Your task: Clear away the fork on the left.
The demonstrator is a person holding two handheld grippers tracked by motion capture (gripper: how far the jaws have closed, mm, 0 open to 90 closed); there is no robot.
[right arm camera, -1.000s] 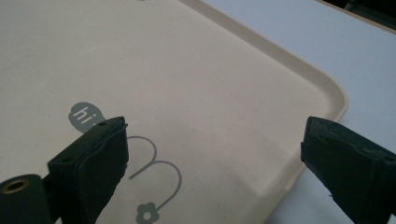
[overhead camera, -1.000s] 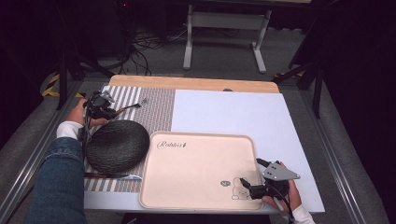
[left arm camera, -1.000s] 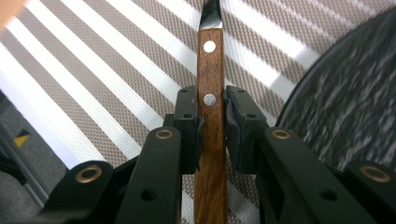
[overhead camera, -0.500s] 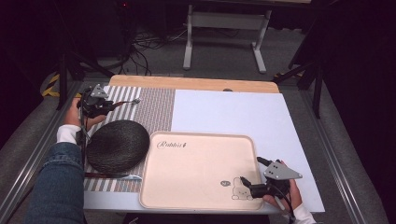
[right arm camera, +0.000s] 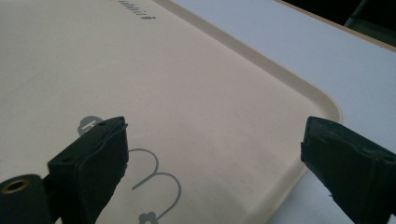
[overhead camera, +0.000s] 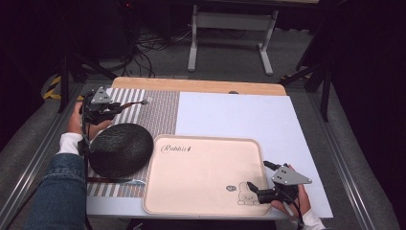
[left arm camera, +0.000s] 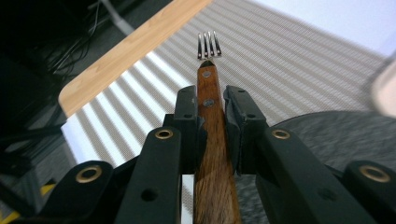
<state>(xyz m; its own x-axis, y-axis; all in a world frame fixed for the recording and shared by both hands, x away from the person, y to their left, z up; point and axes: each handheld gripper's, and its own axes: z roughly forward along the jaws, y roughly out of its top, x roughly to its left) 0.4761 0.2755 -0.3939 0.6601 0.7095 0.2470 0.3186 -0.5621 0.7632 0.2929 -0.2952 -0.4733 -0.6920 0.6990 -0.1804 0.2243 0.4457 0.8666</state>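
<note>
Tray (overhead camera: 201,177) bare — dark bowl (overhead camera: 119,148) seemingly blocks its left side.

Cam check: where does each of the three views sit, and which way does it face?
High view: above the person's side, facing forward and down on the striped placemat; forearms show.
Left gripper view: rides the left gripper, along jaws clamping the wood-handled fork.
Right gripper view: rides the right gripper, open jaws over the beige rabbit-print tray.
Shared: fork and tray also show from above.
</note>
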